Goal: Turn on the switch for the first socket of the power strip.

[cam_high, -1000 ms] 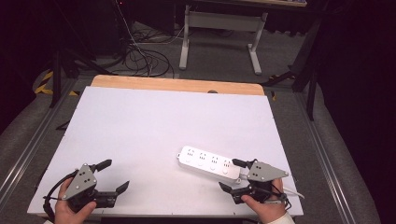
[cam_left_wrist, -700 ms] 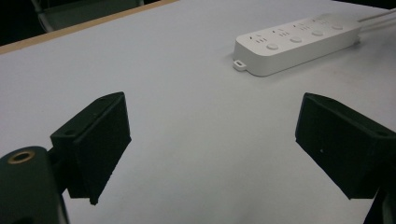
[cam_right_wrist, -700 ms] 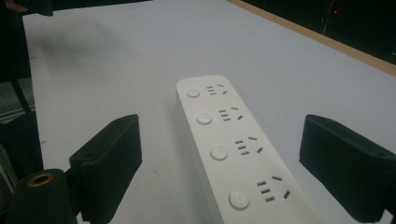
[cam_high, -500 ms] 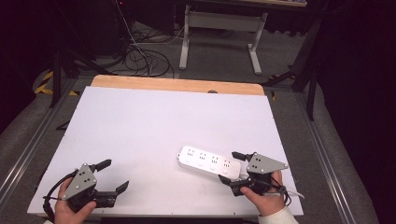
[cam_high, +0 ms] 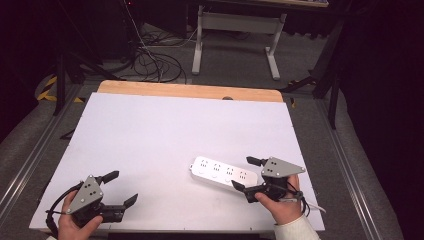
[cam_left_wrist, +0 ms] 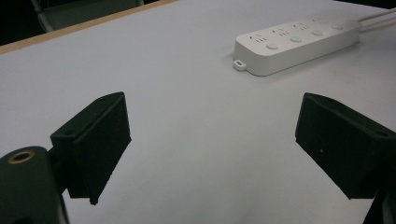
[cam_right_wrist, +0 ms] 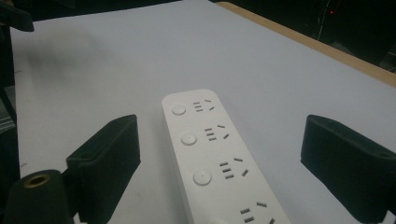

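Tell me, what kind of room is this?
Probably a lab or workshop: a white table holding a power strip, loose cables on the grey floor, and a metal bench frame behind.

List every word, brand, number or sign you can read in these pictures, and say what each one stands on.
None can be read. The white power strip carries round buttons and socket slots but no legible print in either claw view or the high view. The white tabletop and both claws, left and right, bear no lettering.

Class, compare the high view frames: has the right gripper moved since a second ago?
Yes. The right gripper has shifted slightly up the table, toward its far wooden edge, closing on the power strip.
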A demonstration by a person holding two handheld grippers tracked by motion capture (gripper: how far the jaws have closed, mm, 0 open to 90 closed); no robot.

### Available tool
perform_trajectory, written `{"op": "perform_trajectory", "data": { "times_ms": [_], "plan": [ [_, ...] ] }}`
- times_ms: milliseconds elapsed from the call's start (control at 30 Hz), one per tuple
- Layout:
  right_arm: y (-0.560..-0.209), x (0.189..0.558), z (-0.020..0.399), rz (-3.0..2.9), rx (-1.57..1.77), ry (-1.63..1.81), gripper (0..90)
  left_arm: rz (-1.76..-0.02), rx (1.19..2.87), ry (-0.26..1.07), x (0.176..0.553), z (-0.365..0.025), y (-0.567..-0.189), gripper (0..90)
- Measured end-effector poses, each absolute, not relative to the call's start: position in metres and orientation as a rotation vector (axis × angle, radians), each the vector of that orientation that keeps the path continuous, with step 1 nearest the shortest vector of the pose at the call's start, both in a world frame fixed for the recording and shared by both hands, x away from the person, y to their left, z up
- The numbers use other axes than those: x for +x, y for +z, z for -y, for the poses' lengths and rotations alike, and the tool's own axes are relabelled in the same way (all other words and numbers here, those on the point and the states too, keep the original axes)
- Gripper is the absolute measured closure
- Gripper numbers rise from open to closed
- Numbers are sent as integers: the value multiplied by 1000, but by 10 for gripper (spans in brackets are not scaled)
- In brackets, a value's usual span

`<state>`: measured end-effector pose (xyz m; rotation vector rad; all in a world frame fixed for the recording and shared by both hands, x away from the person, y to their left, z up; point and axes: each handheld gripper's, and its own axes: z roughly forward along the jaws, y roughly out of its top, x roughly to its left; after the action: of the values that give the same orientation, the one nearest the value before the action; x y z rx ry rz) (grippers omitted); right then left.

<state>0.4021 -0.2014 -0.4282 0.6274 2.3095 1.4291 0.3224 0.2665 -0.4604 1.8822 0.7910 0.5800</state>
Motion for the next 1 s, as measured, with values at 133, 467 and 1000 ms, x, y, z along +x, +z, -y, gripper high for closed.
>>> {"op": "perform_trajectory", "data": {
  "times_ms": [133,467,1000],
  "plan": [
    [-428,402,202,-2308,628,1429,104,-789,1884,581,323,-266,-461,110],
    [-426,402,197,-2390,559,1424,354,-791,1884,584,323,-266,-460,111],
    [-409,406,194,-2552,589,1276,900,-801,1881,582,323,-266,-461,111]
  ]
}}
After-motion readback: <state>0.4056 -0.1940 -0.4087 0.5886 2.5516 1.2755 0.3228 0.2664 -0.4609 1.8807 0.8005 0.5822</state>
